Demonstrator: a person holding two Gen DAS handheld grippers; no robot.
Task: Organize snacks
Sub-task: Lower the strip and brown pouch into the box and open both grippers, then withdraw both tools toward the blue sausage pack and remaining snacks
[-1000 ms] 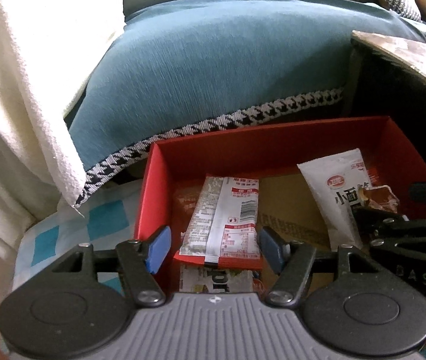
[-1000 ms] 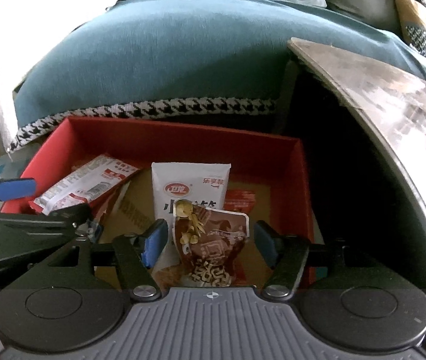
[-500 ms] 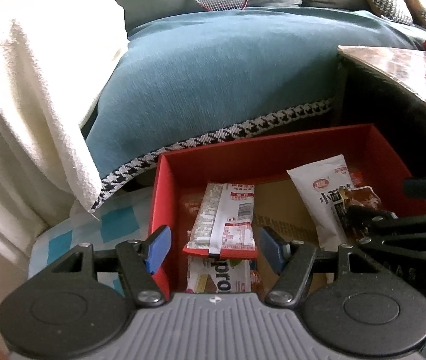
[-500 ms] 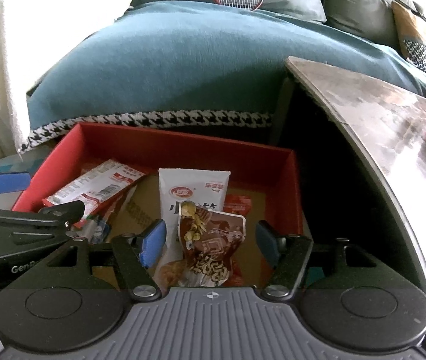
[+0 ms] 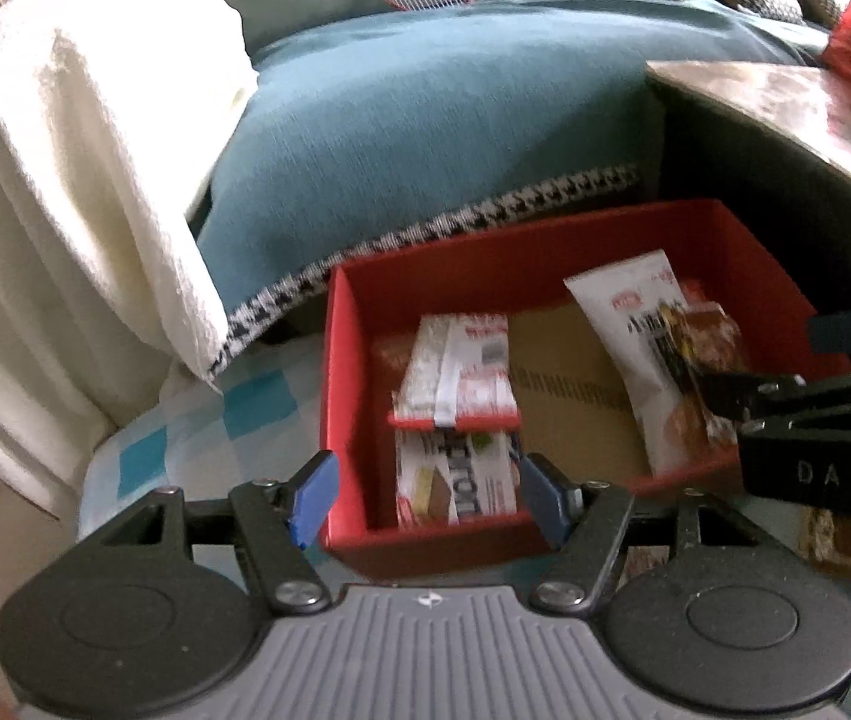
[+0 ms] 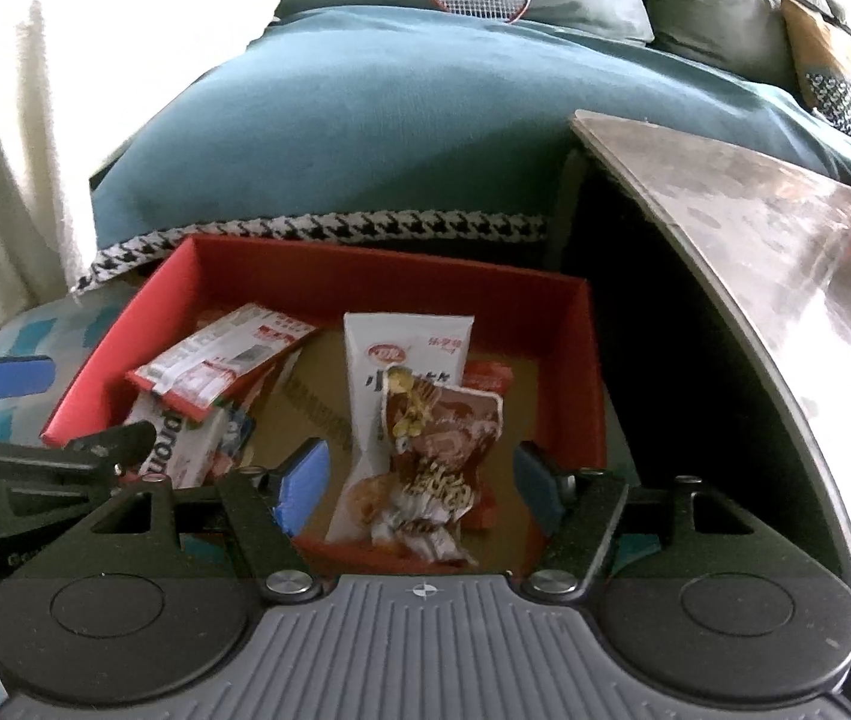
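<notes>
Left gripper (image 5: 425, 495): grey ribbed housing along bottom edge, small cross emblem at centre; two black round discs flanking housing; black angled linkage arms, silver screw at each pivot; jaws faced with blue pads (image 5: 312, 495). Right gripper (image 6: 419, 483): same build; grey ribbed housing with cross emblem; black discs with circular recess; black linkage, silver screws; blue pads (image 6: 299, 489) on jaws. Right unit seen side-on from left camera: black body, pale lettering "DAS" on flank.

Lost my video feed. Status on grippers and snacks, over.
Left gripper empty, right gripper opening, nothing gripped. Snack packets lie in red box. Nothing in the way.
</notes>
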